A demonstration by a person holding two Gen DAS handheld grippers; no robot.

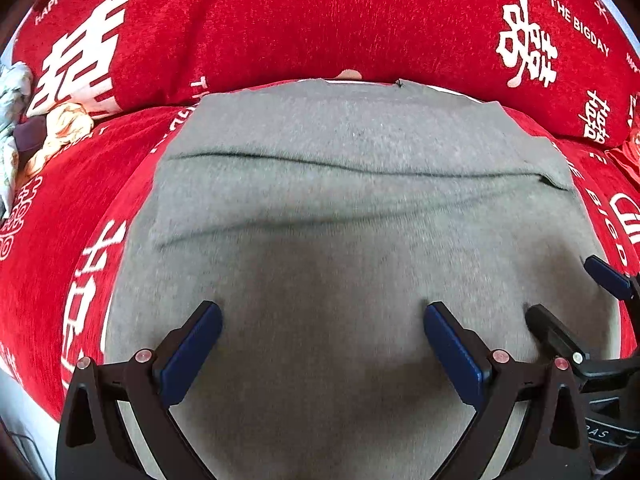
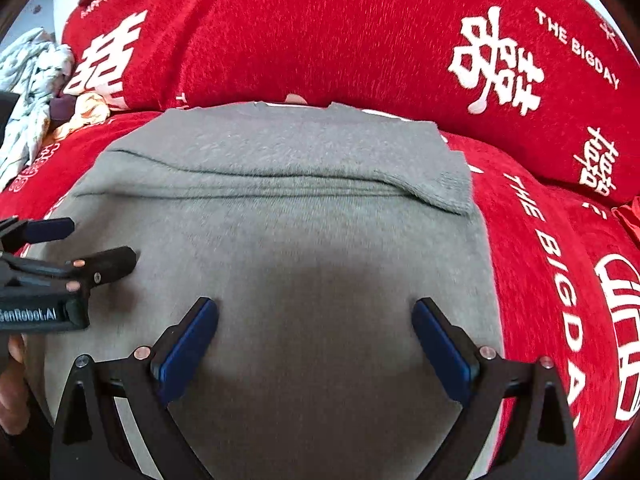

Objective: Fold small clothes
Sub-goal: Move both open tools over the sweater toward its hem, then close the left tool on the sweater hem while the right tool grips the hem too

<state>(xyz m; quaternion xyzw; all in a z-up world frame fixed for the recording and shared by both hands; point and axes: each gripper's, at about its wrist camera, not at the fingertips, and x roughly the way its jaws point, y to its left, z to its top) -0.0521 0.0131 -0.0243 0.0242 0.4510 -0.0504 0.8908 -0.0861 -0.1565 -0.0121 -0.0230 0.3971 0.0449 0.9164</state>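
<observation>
A grey knit garment [image 1: 340, 216] lies flat on a red sofa cover, its sleeves folded across the upper body. It also shows in the right wrist view [image 2: 280, 220], with a ribbed cuff [image 2: 452, 188] at its right edge. My left gripper [image 1: 322, 320] is open and empty, just above the garment's lower part. My right gripper [image 2: 314, 316] is open and empty, above the same area further right. The right gripper's fingers [image 1: 552, 332] show at the right edge of the left wrist view; the left gripper's fingers [image 2: 108, 264] show at the left of the right wrist view.
The red sofa cover [image 1: 60, 220] with white lettering surrounds the garment, and red back cushions [image 2: 340, 32] rise behind it. A heap of other clothes [image 2: 36, 80] lies at the far left, also in the left wrist view [image 1: 60, 128].
</observation>
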